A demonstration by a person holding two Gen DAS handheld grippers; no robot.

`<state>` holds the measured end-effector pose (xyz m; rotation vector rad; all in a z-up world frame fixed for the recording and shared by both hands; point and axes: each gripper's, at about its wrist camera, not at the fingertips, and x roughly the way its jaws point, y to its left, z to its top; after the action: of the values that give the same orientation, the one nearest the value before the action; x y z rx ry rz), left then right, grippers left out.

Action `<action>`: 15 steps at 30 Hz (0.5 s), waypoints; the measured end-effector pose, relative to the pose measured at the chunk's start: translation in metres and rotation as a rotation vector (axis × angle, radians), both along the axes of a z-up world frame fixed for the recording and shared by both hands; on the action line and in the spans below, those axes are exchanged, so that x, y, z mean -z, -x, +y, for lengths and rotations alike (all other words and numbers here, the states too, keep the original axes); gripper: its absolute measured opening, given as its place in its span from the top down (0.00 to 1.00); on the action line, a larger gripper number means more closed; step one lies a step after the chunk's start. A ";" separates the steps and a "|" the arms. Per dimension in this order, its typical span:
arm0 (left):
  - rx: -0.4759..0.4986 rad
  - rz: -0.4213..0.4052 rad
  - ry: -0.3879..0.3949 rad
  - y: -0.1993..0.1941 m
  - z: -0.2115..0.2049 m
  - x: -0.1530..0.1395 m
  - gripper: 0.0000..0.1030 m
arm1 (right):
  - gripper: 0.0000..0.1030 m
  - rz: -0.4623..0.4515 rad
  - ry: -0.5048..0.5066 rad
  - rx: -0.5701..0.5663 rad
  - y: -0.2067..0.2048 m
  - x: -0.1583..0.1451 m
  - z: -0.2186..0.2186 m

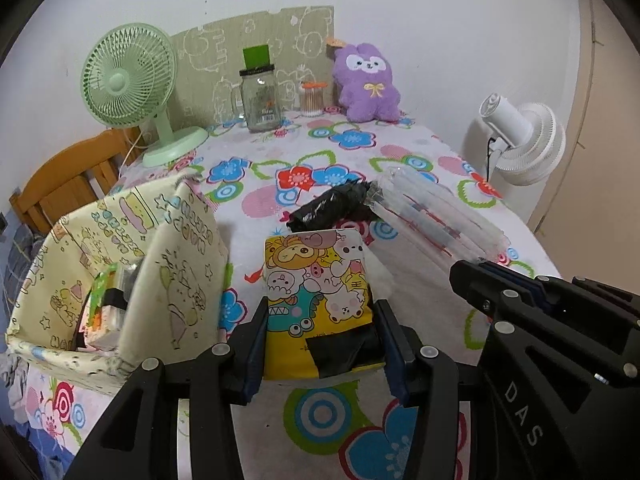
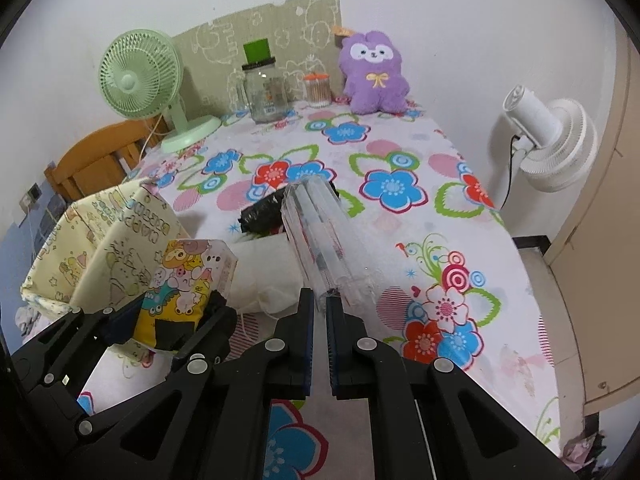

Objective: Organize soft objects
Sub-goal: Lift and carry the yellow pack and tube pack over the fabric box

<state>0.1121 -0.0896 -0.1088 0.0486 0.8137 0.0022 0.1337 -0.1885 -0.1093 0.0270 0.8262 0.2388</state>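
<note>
Left gripper [image 1: 320, 344]: jaws part-way apart and pressed on both sides of a tissue pack [image 1: 320, 280] — a yellow pack printed with cartoon animals, a black patch on its near face. The pack sits between the two pads, just right of the basket.
Right gripper [image 2: 319, 320]: jaws narrowed to a slit, pinching the near end of a clear bag [image 2: 320, 236] — a long transparent sleeve with red and dark markings inside, which runs away from the fingers over the table.
Basket [image 1: 96, 248]: cream fabric with line drawings, open top, at the left edge of the table; a few small packs lie inside, too blurred to name.
Black bundle [image 1: 332, 208]: crumpled dark plastic lying on the cloth beyond the tissue pack, touching the far end of the clear bag in the left view.
White pouch [image 2: 264, 276]: soft pale cloth on the table between the pack and the clear bag.
Table [image 2: 400, 128]: covered in a bright flowered cloth.
Far end: green fan [image 1: 128, 84] at the left, glass jar [image 1: 260, 100] with a dark lid, a small tub of cotton swabs [image 1: 312, 100], and a purple plush [image 1: 368, 84] upright against the wall.
Off the table: white fan [image 2: 552, 144] at the right.
</note>
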 end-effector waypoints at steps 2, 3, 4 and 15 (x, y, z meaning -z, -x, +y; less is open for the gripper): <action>0.009 -0.012 0.003 0.004 0.000 -0.006 0.51 | 0.92 -0.017 0.005 0.006 0.006 -0.007 0.000; 0.012 -0.017 0.003 0.006 0.000 -0.009 0.51 | 0.92 -0.022 0.005 0.009 0.008 -0.009 0.000; 0.016 -0.024 0.004 0.008 0.000 -0.012 0.51 | 0.92 -0.030 0.006 0.012 0.011 -0.013 0.000; 0.057 -0.088 0.011 0.029 0.004 -0.045 0.51 | 0.92 -0.099 0.007 0.036 0.036 -0.046 0.003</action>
<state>0.0832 -0.0856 -0.0636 0.0608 0.7242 -0.0540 0.0974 -0.1856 -0.0633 0.0232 0.7278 0.2021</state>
